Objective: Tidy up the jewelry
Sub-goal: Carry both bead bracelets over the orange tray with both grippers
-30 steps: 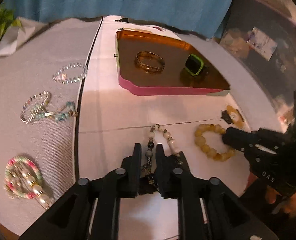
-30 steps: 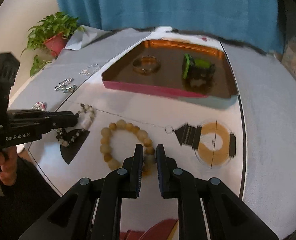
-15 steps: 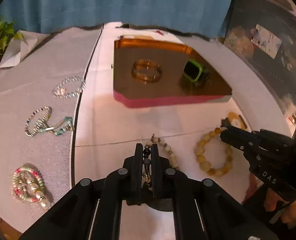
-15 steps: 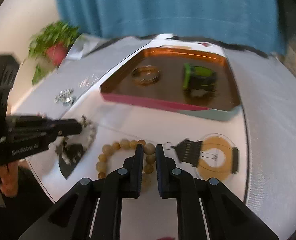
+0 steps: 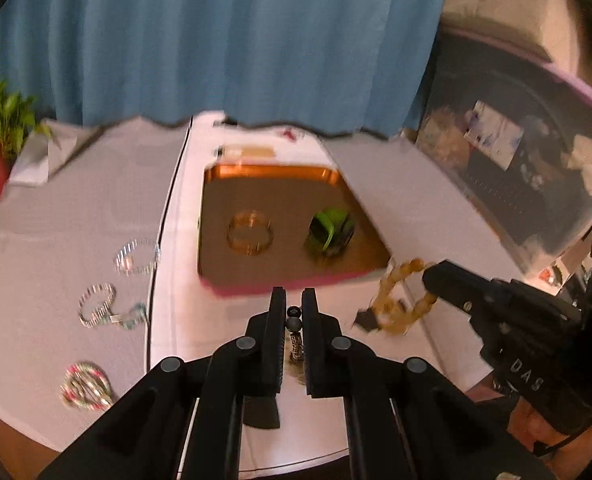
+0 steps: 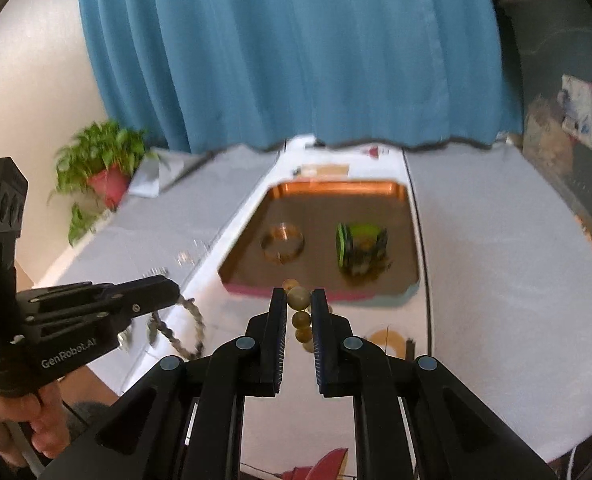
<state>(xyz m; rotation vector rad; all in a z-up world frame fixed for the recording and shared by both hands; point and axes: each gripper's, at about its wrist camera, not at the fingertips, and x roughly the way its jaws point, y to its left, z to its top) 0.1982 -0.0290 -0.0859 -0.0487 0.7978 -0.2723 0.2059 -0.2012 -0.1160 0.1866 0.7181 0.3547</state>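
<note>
My left gripper (image 5: 294,311) is shut on a dark and pale beaded bracelet (image 5: 294,322) and holds it above the table; the bracelet hangs from it in the right wrist view (image 6: 184,330). My right gripper (image 6: 299,300) is shut on an amber bead bracelet (image 6: 299,297), lifted off the table; it dangles in the left wrist view (image 5: 399,304). Ahead lies a copper tray (image 5: 272,172) with a pink front rim, holding a gold bangle (image 5: 250,232) and a green and black watch (image 5: 329,232).
Several beaded bracelets (image 5: 136,256) (image 5: 96,308) (image 5: 86,386) lie on the grey cloth at left. A round amber pendant with a black clasp (image 6: 387,340) lies on the white strip. A potted plant (image 6: 104,168) stands at the far left. A blue curtain hangs behind.
Both grippers rose from the table with their bracelets: the left lifted the dark and pale one, the right lifted the amber one. Both now stand nearer the tray's front rim.
</note>
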